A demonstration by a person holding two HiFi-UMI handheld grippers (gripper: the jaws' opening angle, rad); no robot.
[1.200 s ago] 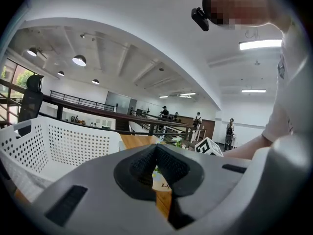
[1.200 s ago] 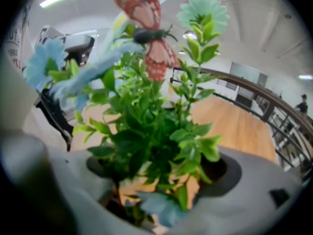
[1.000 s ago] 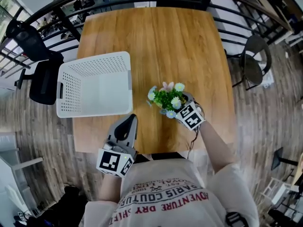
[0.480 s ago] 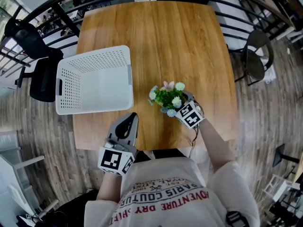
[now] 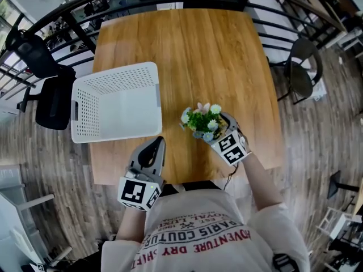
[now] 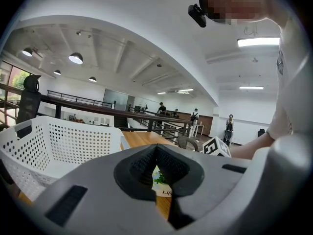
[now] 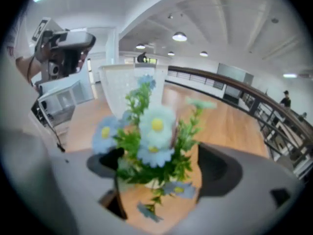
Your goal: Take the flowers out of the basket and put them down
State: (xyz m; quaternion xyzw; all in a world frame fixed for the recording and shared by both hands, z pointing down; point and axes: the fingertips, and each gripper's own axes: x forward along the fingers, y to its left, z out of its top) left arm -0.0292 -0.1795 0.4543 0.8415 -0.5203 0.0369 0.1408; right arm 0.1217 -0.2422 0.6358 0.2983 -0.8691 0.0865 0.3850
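A small bunch of pale blue and white flowers (image 5: pixel 201 119) in a white pot stands on the wooden table (image 5: pixel 215 55), to the right of the white perforated basket (image 5: pixel 116 72). My right gripper (image 5: pixel 214 130) is open, with one jaw on either side of the bunch. In the right gripper view the flowers (image 7: pixel 154 131) fill the gap between the pads, with the basket (image 7: pixel 132 87) behind them. My left gripper (image 5: pixel 154 146) is shut and empty at the table's near edge. It points past the basket (image 6: pixel 73 141) toward the flowers (image 6: pixel 159 180).
A black office chair (image 5: pixel 48 89) stands left of the table, behind the basket. A round dark chair (image 5: pixel 303 72) stands to the right. A black railing (image 5: pixel 170 1) runs along the far side. The person's body is at the near edge.
The right gripper has drawn back slightly toward the person while the flowers stay on the table. The left gripper and the basket have not moved.
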